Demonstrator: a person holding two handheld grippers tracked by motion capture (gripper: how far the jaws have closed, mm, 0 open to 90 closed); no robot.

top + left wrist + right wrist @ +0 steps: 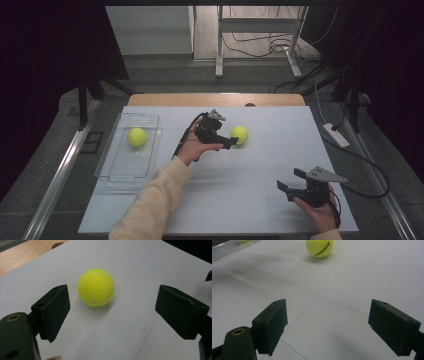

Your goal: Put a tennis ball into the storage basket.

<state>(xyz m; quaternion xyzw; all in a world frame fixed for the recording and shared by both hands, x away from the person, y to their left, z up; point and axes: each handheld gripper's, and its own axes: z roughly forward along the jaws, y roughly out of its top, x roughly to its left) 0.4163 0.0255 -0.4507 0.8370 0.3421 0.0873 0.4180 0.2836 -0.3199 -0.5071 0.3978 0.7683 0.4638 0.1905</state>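
A yellow tennis ball [239,134] lies on the white table top near the middle. My left gripper [231,141] is just left of it, jaws wide apart and pointing at it. In the left gripper view the ball [96,287] sits a little ahead of the two black pads [53,311], nearer the left one, untouched. A second tennis ball [136,136] rests inside the clear plastic tray [118,170] at the left. My right gripper [290,181] is open near the front right of the table, with nothing between its jaws; its view shows the loose ball [319,248] far ahead.
The white sheet [260,165] covers a wooden table whose far edge [215,99] shows. The tray's edge [227,251] appears at the top left of the right gripper view. Cables and a stand's legs lie on the floor beyond the table.
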